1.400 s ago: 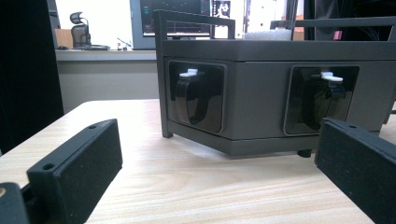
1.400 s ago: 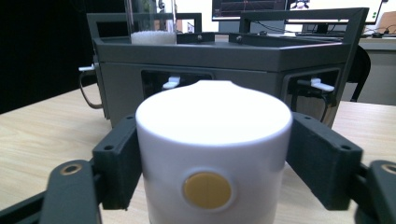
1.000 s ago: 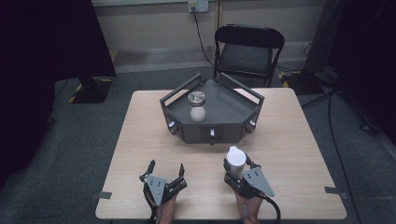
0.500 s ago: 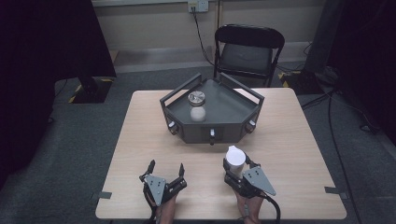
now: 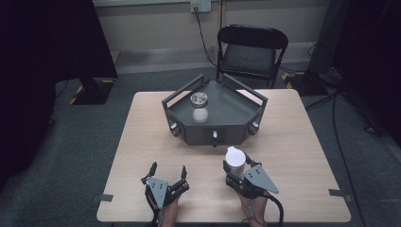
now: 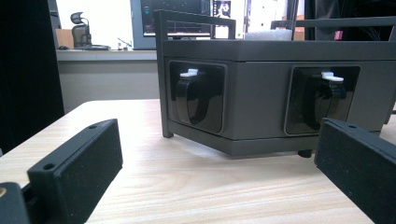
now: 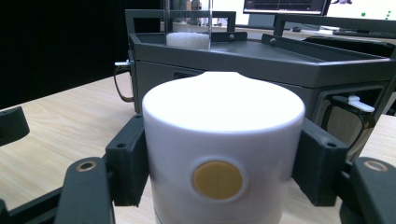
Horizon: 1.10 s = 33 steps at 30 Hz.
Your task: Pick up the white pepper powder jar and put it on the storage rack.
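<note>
Open bench along the near edge; the far middle is blocked.

A dark angular tray (image 5: 222,124) with raised rails stands at the middle of the bench (image 5: 302,142), towards its far edge, and a glass jar (image 5: 199,100) stands in it. Bare bench runs down the left and right edges past the tray, and across the strip between the tray's front and the near edge. The left gripper (image 5: 166,171), jaws spread, and the right gripper (image 5: 235,171), jaws clamped on a white cylinder (image 5: 235,161), sit at the near edge. A folding chair (image 5: 250,52) stands beyond the far edge.
</note>
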Available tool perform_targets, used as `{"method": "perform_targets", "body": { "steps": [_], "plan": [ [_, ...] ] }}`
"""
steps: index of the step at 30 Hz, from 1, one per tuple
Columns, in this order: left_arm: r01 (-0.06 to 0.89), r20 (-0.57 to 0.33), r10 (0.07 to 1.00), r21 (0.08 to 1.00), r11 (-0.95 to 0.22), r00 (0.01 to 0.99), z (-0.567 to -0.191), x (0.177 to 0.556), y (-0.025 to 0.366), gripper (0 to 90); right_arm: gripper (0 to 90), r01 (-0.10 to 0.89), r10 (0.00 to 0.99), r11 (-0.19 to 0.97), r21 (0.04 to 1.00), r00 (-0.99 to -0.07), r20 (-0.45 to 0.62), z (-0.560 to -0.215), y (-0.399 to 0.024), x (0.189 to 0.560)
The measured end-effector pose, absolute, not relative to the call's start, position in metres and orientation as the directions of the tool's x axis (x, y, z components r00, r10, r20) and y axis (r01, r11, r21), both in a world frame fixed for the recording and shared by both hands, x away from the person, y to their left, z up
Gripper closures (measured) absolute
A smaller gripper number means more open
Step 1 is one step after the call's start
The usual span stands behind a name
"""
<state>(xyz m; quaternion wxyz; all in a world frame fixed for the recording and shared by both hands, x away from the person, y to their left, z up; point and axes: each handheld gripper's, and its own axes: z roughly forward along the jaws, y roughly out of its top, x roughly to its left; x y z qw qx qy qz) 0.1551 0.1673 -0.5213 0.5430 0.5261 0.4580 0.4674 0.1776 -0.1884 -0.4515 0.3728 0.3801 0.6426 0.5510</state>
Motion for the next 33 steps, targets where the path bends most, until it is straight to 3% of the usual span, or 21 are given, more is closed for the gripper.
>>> {"method": "perform_targets", "body": {
  "steps": [33],
  "plan": [
    [-0.026,-0.006,0.99,1.0,0.01,0.14,-0.521,0.155,0.167,0.3,30.5,0.08,0.881,0.096,0.992,-0.471,-0.047,-0.411,-0.21,0.197]
  ]
}}
